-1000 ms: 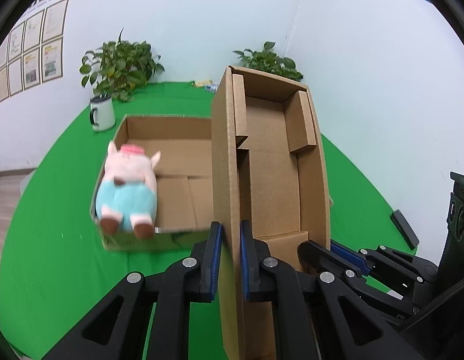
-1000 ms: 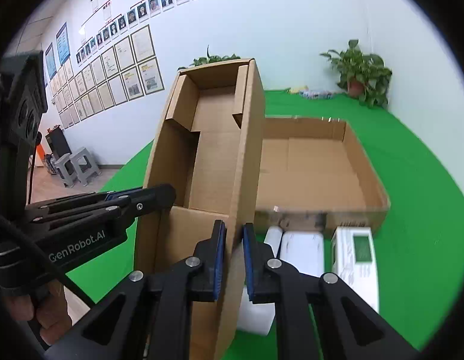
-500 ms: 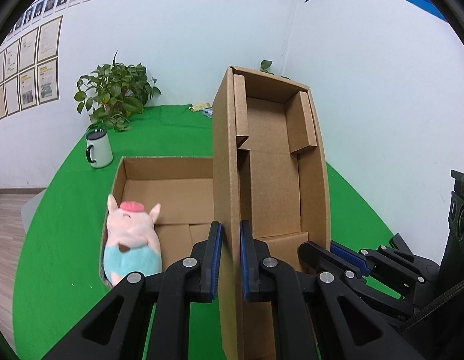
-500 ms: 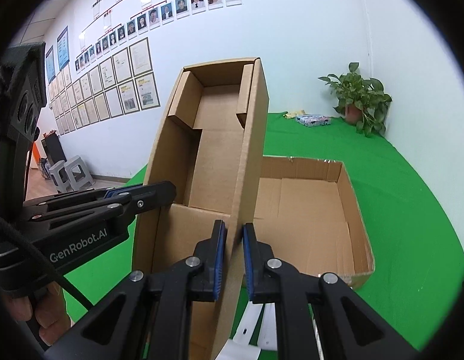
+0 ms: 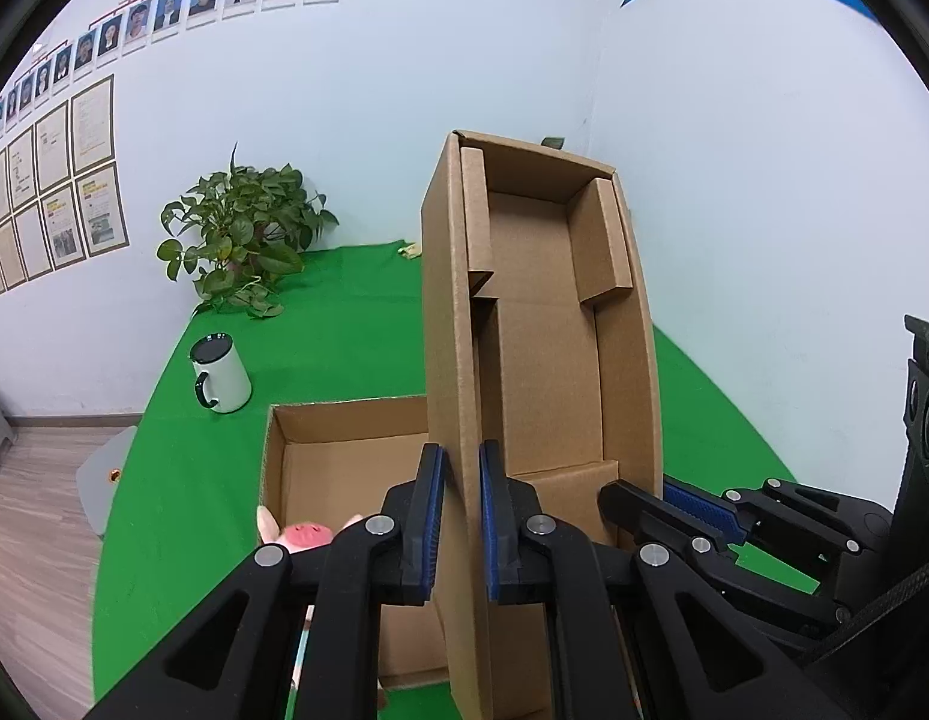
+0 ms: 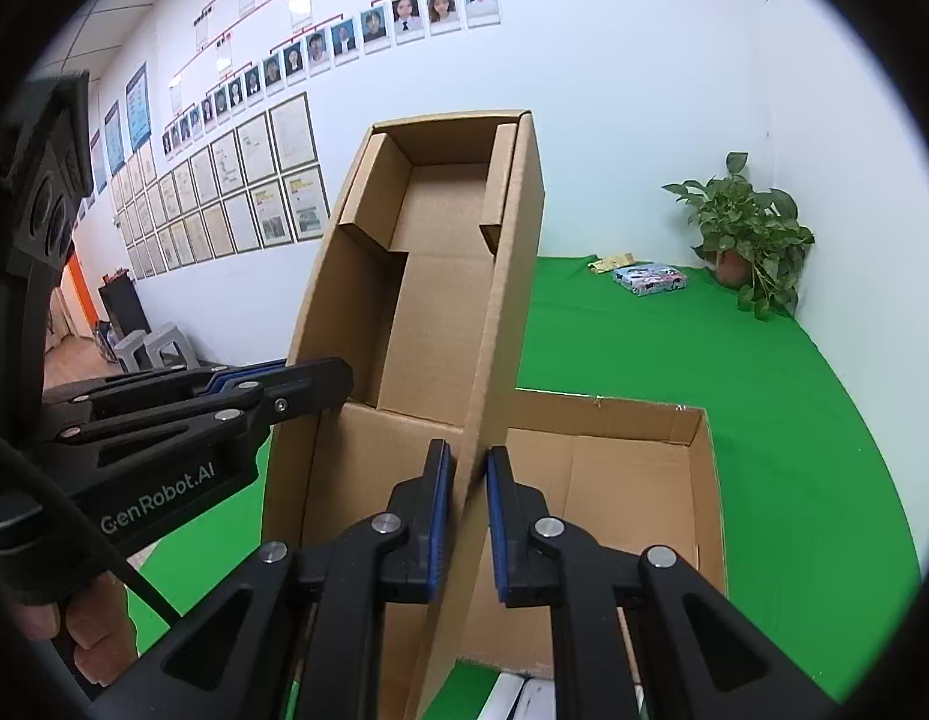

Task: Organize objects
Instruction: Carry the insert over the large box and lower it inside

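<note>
**Both grippers hold the narrow box above the wide box**

The left gripper [image 5: 461, 516] is closed on the left wall of the narrow cardboard box [image 5: 548, 324], and the right gripper [image 6: 467, 516] is closed on its right wall. The box stands tilted between them, open side toward the cameras. Below and beyond the fingers lies the wide cardboard box [image 6: 614, 480] on the green cloth [image 6: 734, 372]. A plush pig [image 5: 305, 535] shows just left of the left gripper. Further left stands a white mug [image 5: 221, 381].
</note>
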A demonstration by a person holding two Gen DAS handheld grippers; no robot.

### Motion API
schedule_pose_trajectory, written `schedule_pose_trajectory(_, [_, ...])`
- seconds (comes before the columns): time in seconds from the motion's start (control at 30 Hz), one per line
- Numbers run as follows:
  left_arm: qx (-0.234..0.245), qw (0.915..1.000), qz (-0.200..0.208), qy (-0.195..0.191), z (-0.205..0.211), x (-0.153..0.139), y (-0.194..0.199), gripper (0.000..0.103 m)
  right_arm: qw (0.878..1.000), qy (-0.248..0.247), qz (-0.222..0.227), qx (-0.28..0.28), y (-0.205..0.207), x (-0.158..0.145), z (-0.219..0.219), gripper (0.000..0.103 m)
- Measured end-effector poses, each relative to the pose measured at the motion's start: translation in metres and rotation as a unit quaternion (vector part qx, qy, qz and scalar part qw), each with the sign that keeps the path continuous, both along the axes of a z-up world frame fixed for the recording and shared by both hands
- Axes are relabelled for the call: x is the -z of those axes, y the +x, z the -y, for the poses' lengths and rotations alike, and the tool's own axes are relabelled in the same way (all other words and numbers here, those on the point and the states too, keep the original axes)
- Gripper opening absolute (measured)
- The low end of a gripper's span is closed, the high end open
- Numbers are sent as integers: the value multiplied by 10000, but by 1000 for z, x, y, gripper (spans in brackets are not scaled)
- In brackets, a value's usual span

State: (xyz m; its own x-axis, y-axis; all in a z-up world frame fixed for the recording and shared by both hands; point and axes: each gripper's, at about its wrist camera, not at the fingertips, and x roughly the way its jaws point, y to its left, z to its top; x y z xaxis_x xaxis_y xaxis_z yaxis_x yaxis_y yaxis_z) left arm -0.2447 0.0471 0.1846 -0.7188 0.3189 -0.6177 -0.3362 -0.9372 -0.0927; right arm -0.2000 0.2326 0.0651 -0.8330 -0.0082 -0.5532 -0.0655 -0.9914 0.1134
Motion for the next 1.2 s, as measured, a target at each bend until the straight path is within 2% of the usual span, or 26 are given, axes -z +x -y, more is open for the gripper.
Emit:
schedule_pose_trajectory(0.13, [-76,9997,228,-97,-2,5,-31,7,9997,-88,230,-39,-20,9,-5,11])
schedule_pose_trajectory(0.3, [-165,9983,506,-230,-2,30,-60,7,9984,-235,496,-107,-44,28,-11,11])
schedule_pose_trajectory(0.6, [-283,9923,1080,-528,7,117,-113,6,9930,-535,1037,-161,-83,79,-16,11])
schedule_pose_trajectory(0.8, [-308,9836,1616,-735,9,188,-149,6,9862,-750,1469,-160,-110,123,-25,11])
schedule_pose_trajectory(0.97, [-383,9729,2030,-1035,11,240,-170,5,9760,-1053,1897,-181,-123,160,-23,11])
schedule_pose_trajectory(1.2, [-516,9544,2770,-984,30,297,-185,6,9652,-1263,2282,-176,-131,189,-19,11])
